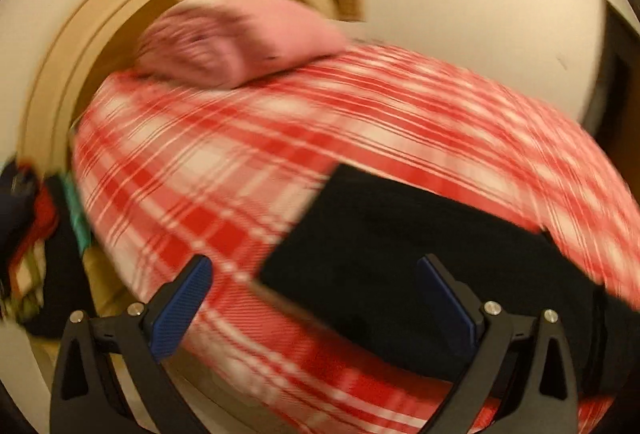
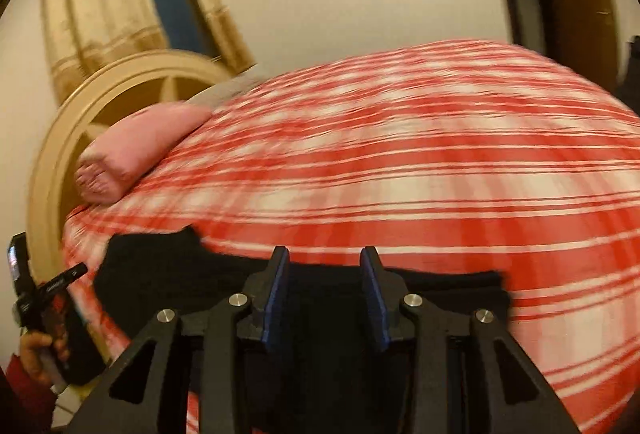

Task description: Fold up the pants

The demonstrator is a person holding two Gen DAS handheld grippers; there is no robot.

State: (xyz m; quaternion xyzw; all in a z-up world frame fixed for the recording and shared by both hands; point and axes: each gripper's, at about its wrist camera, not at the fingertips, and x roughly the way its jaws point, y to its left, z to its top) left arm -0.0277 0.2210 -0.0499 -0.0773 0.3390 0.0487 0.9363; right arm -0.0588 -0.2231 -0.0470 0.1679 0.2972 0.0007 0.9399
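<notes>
Black pants (image 1: 400, 266) lie as a flat dark slab on a bed with a red and white plaid cover (image 1: 240, 138). My left gripper (image 1: 316, 266) is wide open above the bed, its right finger over the pants' left part, nothing held. In the right wrist view the pants (image 2: 168, 274) stretch across the bed's near edge under my right gripper (image 2: 324, 258), whose jaws stand partly open with a clear gap, holding nothing. The plaid cover (image 2: 420, 162) fills that view. Both views are motion-blurred.
A pink pillow (image 1: 232, 38) lies at the bed's head, also in the right wrist view (image 2: 136, 150). A cream curved headboard (image 2: 120, 86) stands behind it. Mixed clothes (image 1: 28, 234) pile left of the bed. The other hand-held gripper (image 2: 44, 298) shows at far left. Curtains (image 2: 100, 6) hang behind.
</notes>
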